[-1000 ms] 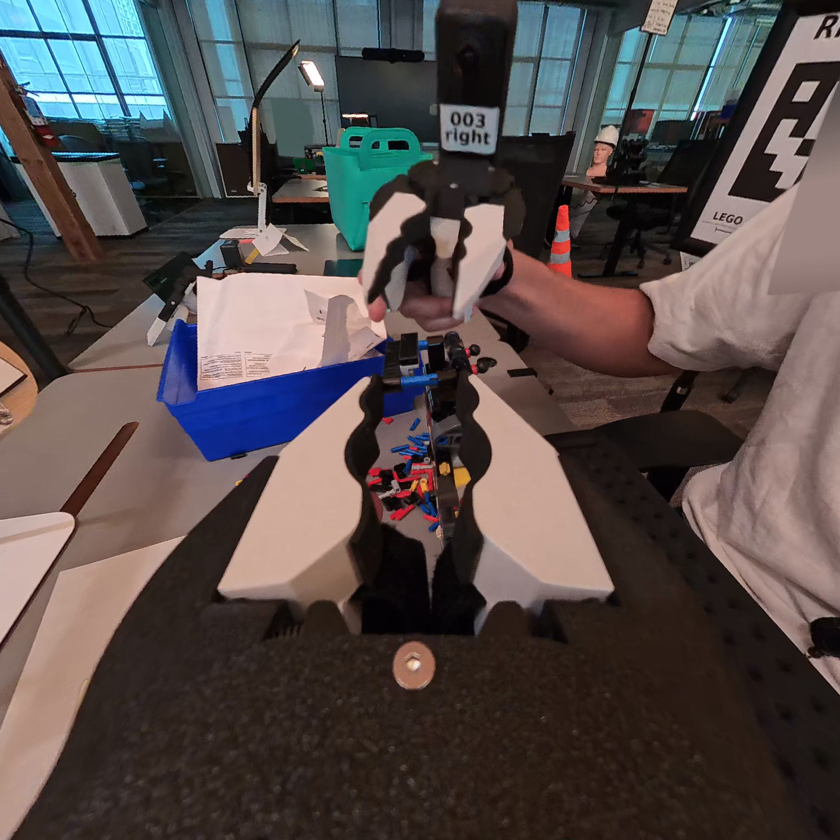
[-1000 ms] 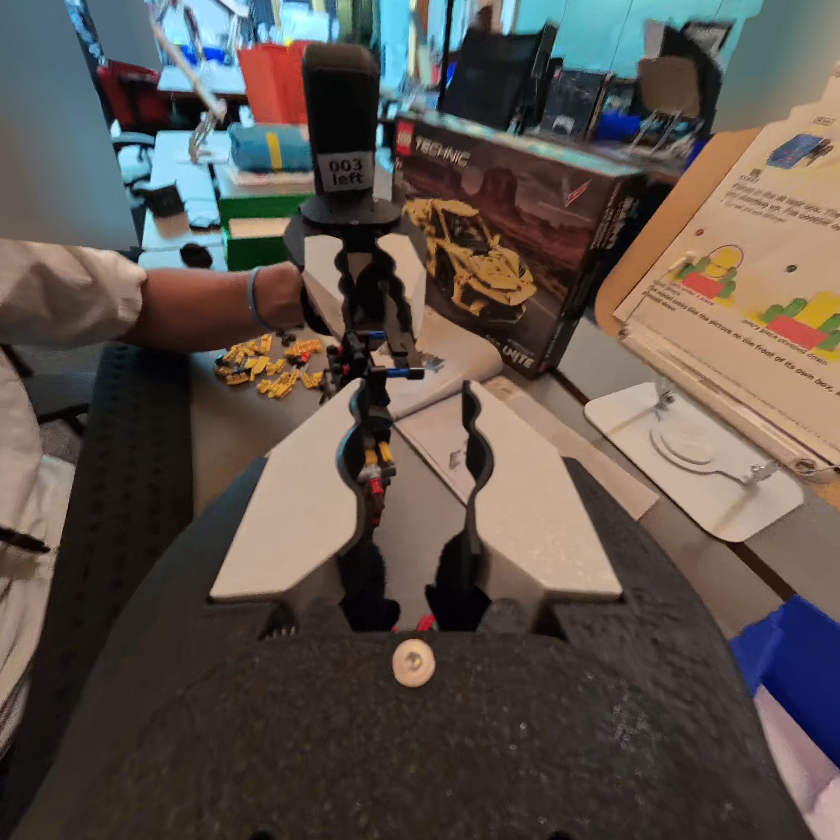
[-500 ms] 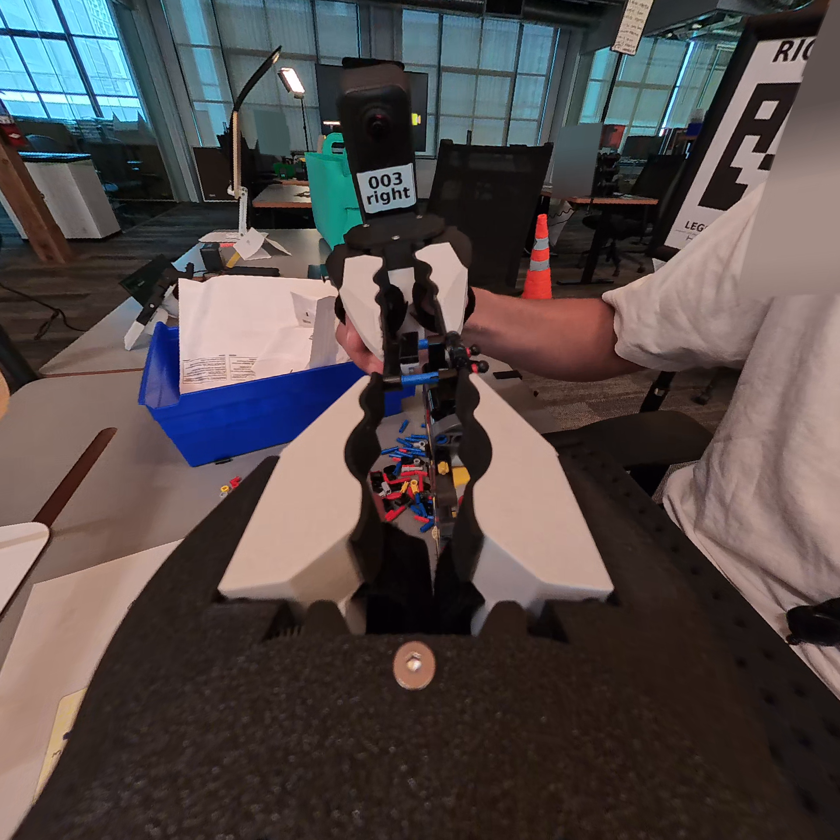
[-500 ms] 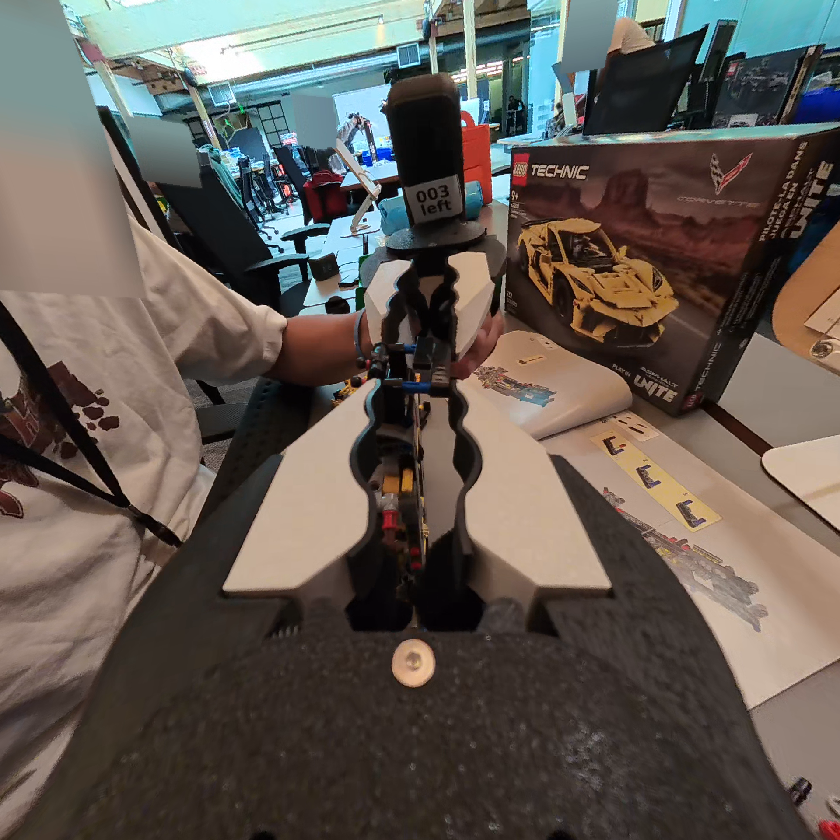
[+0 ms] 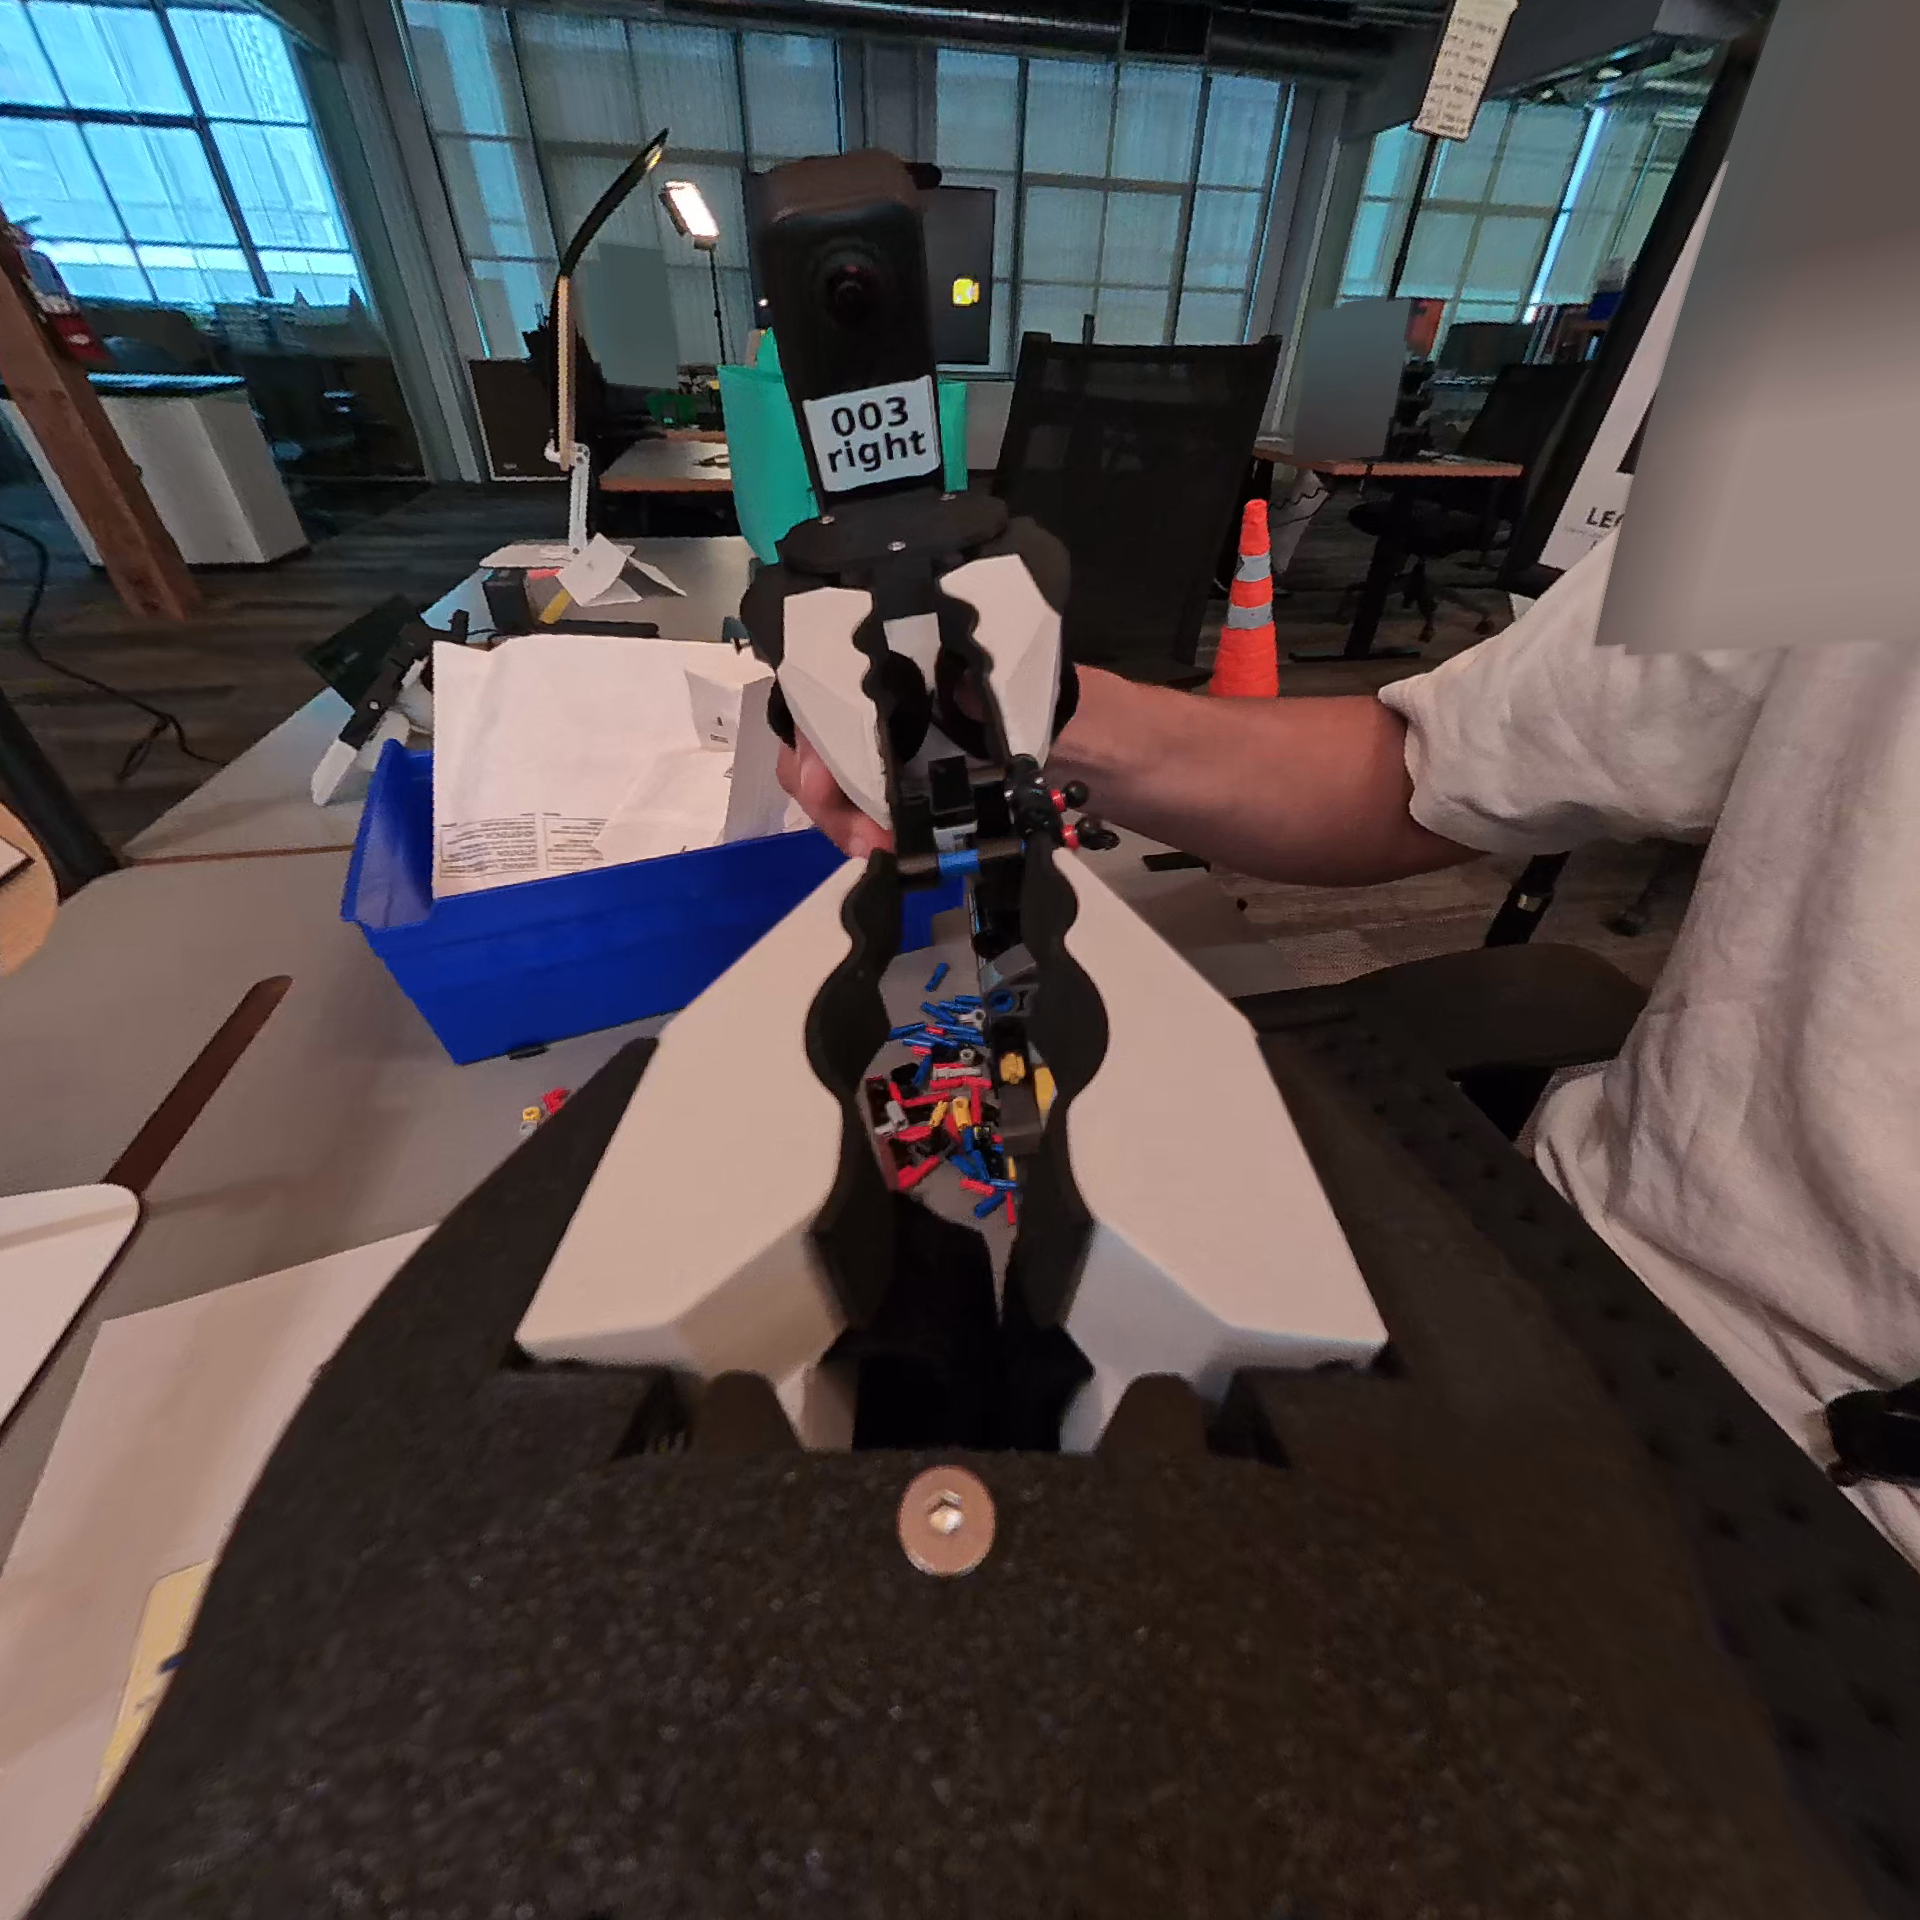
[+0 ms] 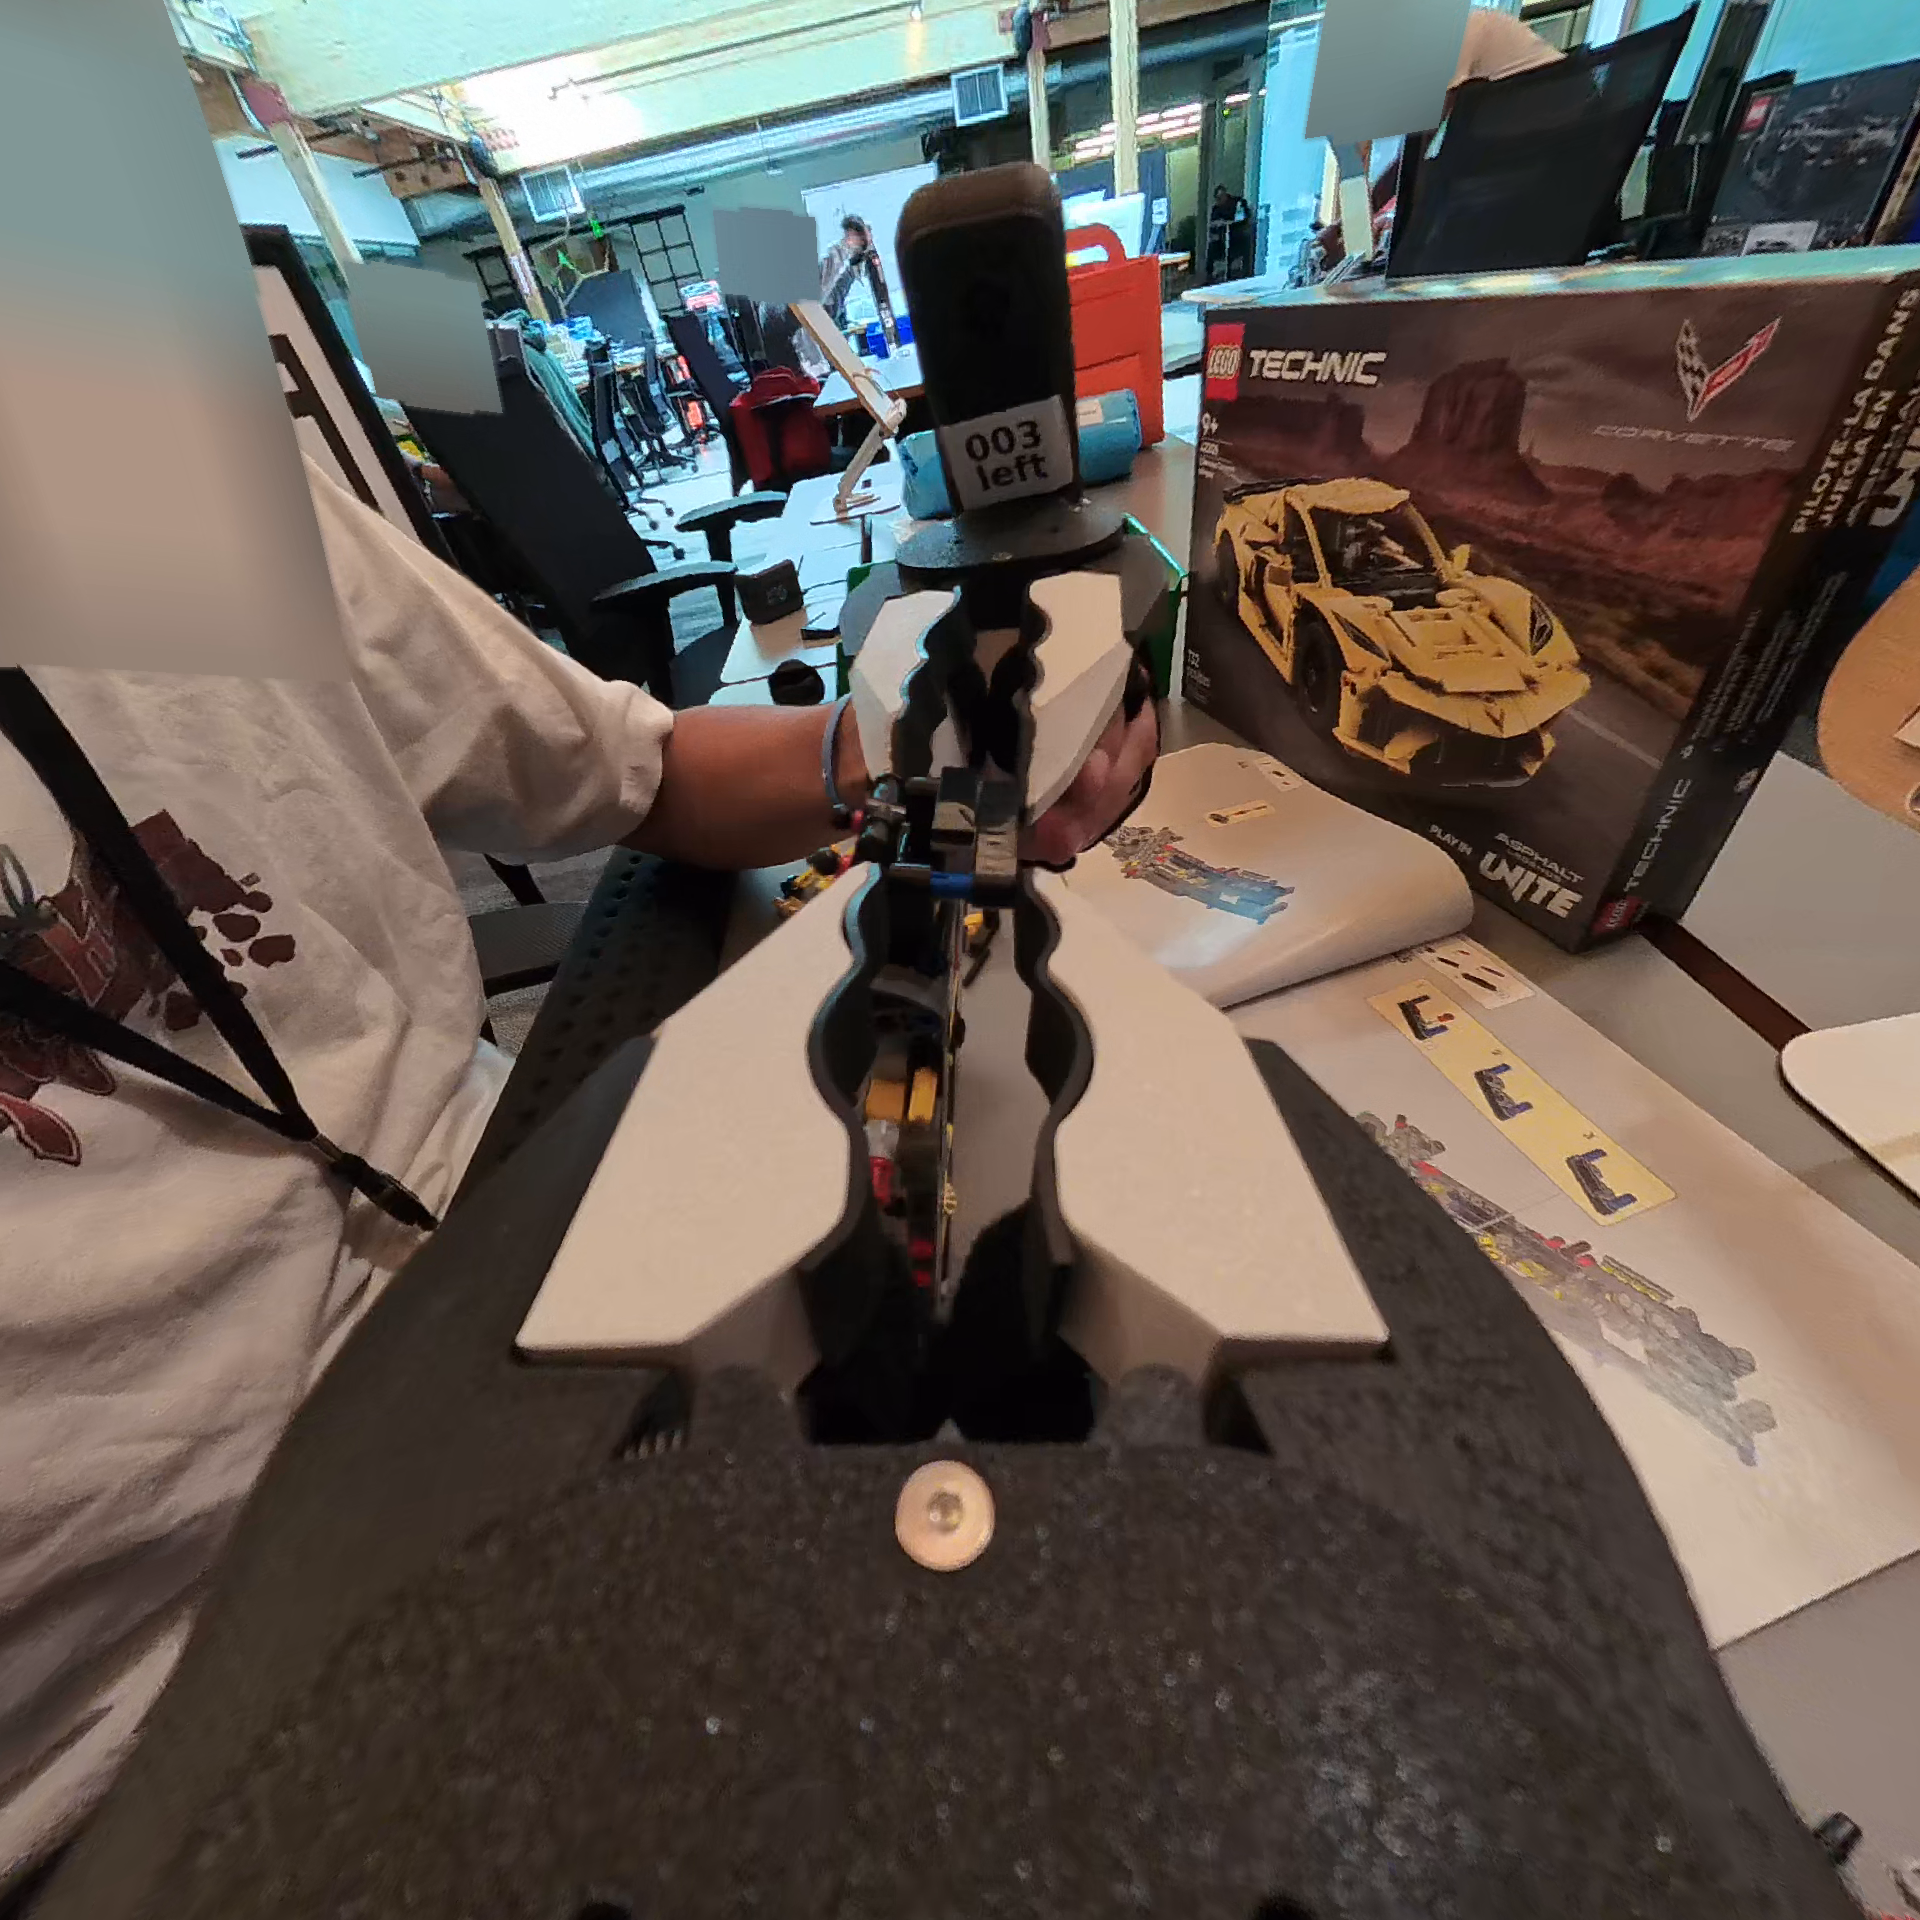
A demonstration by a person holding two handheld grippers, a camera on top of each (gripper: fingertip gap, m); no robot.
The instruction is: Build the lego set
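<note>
A black lego assembly [image 5: 971, 821] with a blue pin and red-tipped knobs hangs in the air between my two grippers, which face each other tip to tip. My left gripper [image 5: 961, 868] is shut on it, and a long dark part runs back along its right finger. My right gripper [image 5: 951, 800] meets it from the far side. In the right wrist view the assembly [image 6: 961, 831] sits between my right gripper's [image 6: 948, 888] tips, with its long body between the fingers. The left gripper [image 6: 956, 805] faces it there. Both are held above the table.
A blue bin [image 5: 582, 956] of white paper stands to the left. Loose red, blue and black pieces [image 5: 945, 1122] lie below the grippers. The set's box [image 6: 1538, 582], an open instruction booklet [image 6: 1299, 894] and a picture sheet [image 6: 1558, 1195] lie to the right. Yellow pieces [image 6: 821, 868] are near the person's arm. Only a small space, under 4 cm, lies between the two pairs of fingers.
My right gripper has come down to face the left one and narrowed from wide open onto the assembly. The left gripper has kept its hold throughout.
</note>
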